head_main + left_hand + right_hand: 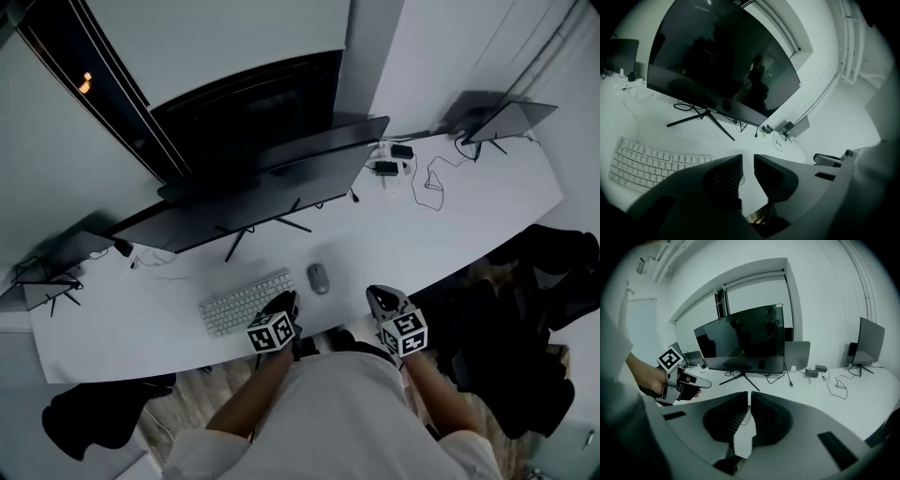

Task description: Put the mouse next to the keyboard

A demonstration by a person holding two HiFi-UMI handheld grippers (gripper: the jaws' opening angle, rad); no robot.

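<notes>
We see the mouse (319,277) flat on the desk (469,225), just right of the keyboard (246,302). It's ahead of both sets of fingers, between them, touching neither. Left gripper (287,302): jaws a narrow gap apart, nothing gripped. Right gripper (382,298): jaws nearly together, empty. We count one mouse, one keyboard, two grippers.

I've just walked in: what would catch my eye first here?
A large dark monitor dominates the middle of a long white desk. In front of it lie a white keyboard and, right of it, a grey mouse. At the near edge hover the left gripper and right gripper, each carrying a square-marked cube.
</notes>
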